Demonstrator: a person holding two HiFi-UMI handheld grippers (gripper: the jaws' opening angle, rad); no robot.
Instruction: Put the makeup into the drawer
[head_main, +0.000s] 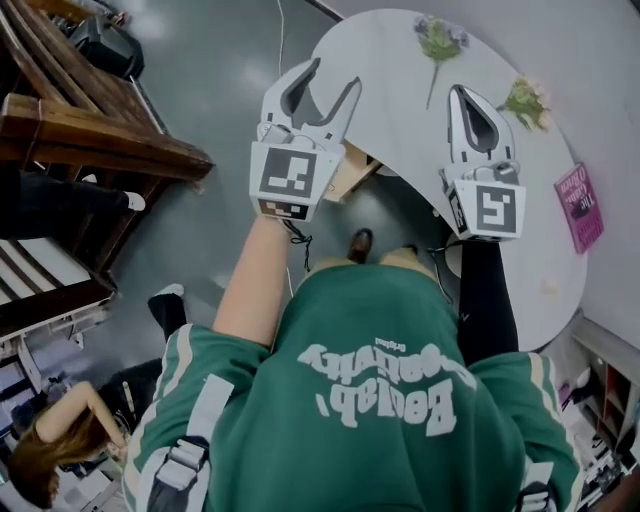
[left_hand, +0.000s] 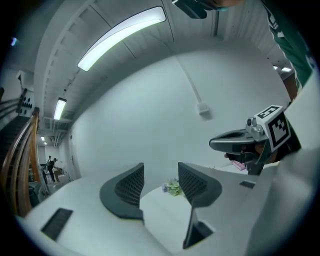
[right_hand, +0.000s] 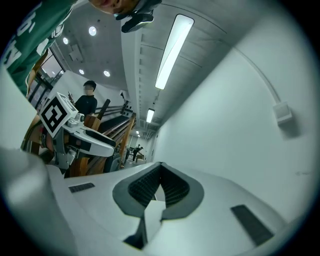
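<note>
nearest, white lettering on the green sweatshirt (head_main: 380, 390) is seen inverted, unreadable; the left gripper (head_main: 337, 72) is held with jaws apart and empty, the right gripper (head_main: 460, 95) with jaws pressed together on nothing; farther, on the white table (head_main: 400, 70), print on the pink book (head_main: 578, 205) is illegible; makeup cannot be made out
</note>
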